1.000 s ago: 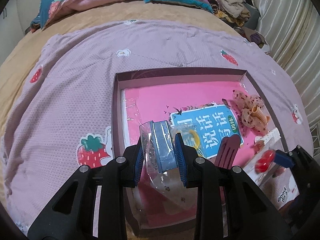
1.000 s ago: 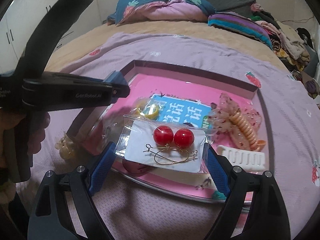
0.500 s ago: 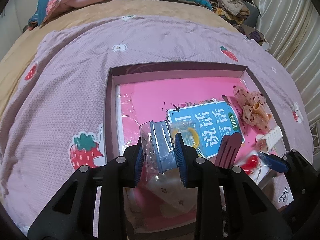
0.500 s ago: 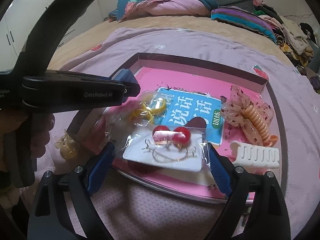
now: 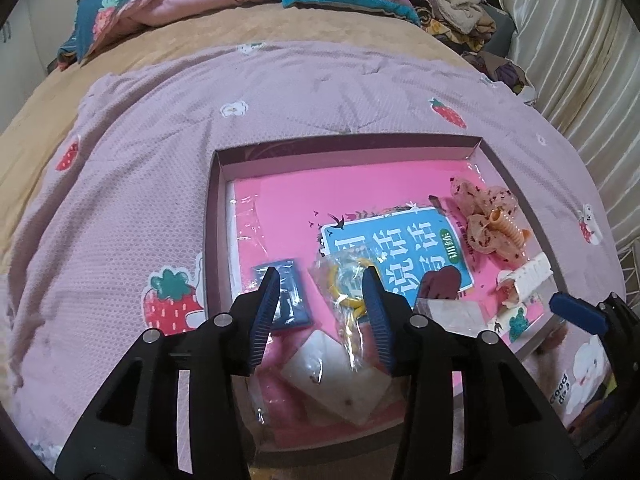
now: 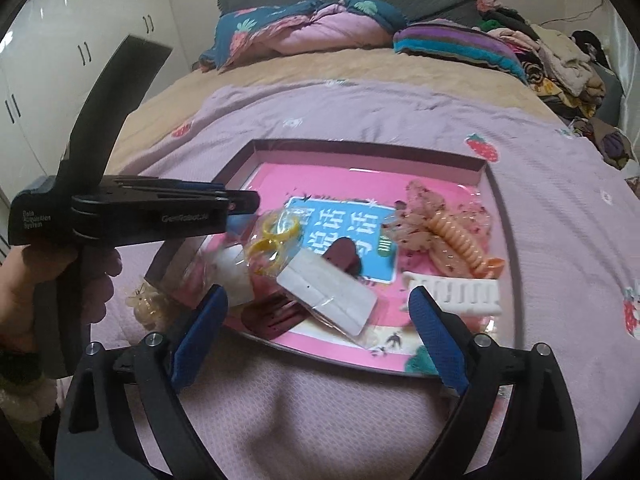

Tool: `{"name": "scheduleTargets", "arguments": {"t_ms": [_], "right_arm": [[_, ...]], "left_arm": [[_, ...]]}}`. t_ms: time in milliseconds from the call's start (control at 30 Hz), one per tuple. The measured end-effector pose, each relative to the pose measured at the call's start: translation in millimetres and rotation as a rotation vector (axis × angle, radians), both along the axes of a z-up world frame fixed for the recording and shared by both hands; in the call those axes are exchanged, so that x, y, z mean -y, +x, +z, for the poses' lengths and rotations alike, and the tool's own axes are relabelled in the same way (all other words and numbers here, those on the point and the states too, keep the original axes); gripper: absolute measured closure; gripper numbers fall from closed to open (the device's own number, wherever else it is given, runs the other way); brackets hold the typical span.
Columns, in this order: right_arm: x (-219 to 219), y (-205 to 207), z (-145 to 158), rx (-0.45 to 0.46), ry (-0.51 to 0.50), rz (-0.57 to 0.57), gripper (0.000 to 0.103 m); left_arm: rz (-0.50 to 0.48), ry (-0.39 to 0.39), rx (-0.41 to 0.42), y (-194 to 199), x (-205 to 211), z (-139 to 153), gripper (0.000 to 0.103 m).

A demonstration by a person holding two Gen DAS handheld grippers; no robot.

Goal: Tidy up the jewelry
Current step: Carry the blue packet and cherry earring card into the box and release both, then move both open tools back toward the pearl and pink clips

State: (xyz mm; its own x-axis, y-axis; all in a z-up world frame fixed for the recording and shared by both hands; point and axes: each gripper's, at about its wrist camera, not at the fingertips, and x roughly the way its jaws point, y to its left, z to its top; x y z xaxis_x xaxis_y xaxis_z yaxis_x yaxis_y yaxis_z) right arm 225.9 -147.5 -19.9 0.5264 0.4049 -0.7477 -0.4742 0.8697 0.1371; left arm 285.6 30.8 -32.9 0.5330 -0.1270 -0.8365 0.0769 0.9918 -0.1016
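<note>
A shallow box [image 5: 216,184] with a pink book inside lies on the bed. My left gripper [image 5: 320,312] is open over its near left corner. A blue packet [image 5: 290,300] lies in the box just beside the left finger. A clear bag with yellow rings [image 5: 346,284] [image 6: 276,240] lies between the fingers. My right gripper [image 6: 316,336] is open and empty at the box's near edge. The white earring card in its bag [image 6: 328,290] lies face down in the box just beyond it, and shows in the left wrist view [image 5: 448,312].
An orange claw clip on a speckled scrunchie [image 6: 452,232], a white comb [image 6: 456,292] and a dark red clip [image 6: 272,312] lie in the box. A pale clip [image 6: 146,306] lies on the purple strawberry quilt [image 5: 140,200]. Bedding is piled at the far end.
My left gripper opened and let the blue packet drop into the box. My right gripper let go of the earring card, which now lies face down in the box; the gripper drew back.
</note>
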Motion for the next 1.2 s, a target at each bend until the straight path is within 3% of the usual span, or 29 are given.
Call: {"name": "scheduleTargets", "arguments": {"t_ms": [300,367,667,933,1200], "right_arm": [[24,-14,20,0.045,0.006,-0.042,0.01],[30,-17,25,0.054,0.011,-0.054,0.009],[61,-30,53,0.112,0.037,-0.125,0.006],[83,-48,75,0.16,0.059,-0.16,0.005],[99,-65,90,0.196,0.09,-0.181,0.005]], "left_arm": [[0.009,0.002,0.046,-17,2,24,0.059],[0.014,-0.001,0.057,-21,1,31,0.05],[0.015,-0.001,0.126,-44,5,65,0.04],[0.009,-0.006,0.177,-71,12,89,0.019],[0.007,0.004,0.215,-99,17,105,0.012]]}}
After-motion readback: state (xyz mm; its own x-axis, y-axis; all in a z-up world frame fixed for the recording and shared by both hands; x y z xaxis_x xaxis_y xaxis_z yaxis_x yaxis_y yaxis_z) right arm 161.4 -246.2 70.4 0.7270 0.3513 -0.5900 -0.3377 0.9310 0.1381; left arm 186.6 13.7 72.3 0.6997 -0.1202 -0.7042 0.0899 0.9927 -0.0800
